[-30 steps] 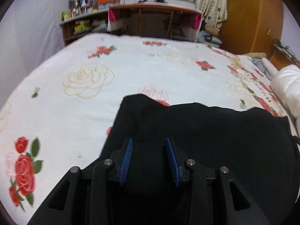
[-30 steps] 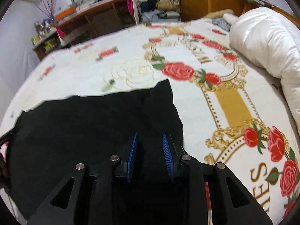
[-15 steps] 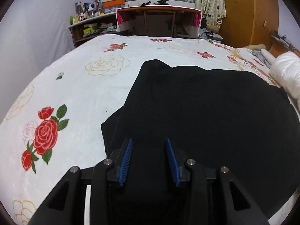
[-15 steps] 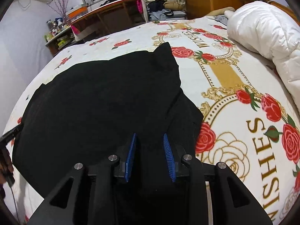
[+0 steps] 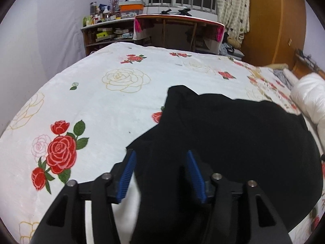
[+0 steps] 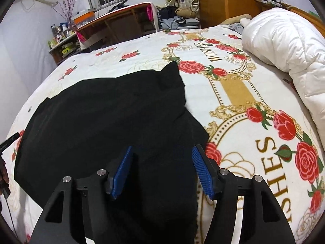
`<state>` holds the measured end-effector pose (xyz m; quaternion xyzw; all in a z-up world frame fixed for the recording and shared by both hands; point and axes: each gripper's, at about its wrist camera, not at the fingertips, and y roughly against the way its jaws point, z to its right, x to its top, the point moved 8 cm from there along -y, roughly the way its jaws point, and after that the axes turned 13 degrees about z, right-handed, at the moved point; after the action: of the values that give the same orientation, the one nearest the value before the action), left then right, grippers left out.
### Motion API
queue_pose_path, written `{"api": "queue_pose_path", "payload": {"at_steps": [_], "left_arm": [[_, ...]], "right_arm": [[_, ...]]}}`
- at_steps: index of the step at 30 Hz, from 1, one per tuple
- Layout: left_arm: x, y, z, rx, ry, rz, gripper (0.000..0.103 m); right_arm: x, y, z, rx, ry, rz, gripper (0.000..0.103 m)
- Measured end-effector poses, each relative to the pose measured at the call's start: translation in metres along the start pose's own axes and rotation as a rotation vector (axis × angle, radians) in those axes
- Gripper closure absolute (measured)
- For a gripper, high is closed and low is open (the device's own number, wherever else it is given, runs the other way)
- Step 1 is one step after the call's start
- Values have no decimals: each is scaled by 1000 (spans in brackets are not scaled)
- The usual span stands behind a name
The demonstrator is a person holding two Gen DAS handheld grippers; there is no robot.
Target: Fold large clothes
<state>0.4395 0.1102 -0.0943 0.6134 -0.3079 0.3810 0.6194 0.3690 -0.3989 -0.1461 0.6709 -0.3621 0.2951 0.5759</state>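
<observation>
A large black garment (image 5: 233,134) lies spread on the rose-print bedspread (image 5: 101,109). It also shows in the right wrist view (image 6: 105,113), with a pointed corner at its far right. My left gripper (image 5: 160,174) is open, its blue pads standing apart over the garment's near left edge. My right gripper (image 6: 162,172) is open over the garment's near right edge. Black cloth lies between and under both pairs of fingers, not clamped.
A white duvet (image 6: 284,40) is piled at the bed's right side. A wooden desk (image 5: 178,32) and a cluttered shelf (image 5: 103,32) stand beyond the bed's far edge. The other hand's gripper (image 6: 8,142) shows at the right view's left edge.
Both grippers have opened wider and let the garment go. The garment was drawn toward me and now lies flat with its near part doubled over.
</observation>
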Motion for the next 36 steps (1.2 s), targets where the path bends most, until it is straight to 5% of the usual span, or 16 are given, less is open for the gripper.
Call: {"api": "queue_pose_path", "payload": {"at_steps": [12,19,27,36], "left_arm": [[-34,-33,-32,-123,234,-119,34],[-43,-50,-19,-179,239,-135,25],[-59,-60,-23,-213,365,-156,13],[-68,-64,-12,-184,354,-160,10]], "right_arm": [[-17,-28,26,81,-161,-73,30],[-24,-51,32,161,-249,-101,26],[-42,-73,48,256,-432,-145,8],[-47,-77,41,243,-377,-167,8]]}}
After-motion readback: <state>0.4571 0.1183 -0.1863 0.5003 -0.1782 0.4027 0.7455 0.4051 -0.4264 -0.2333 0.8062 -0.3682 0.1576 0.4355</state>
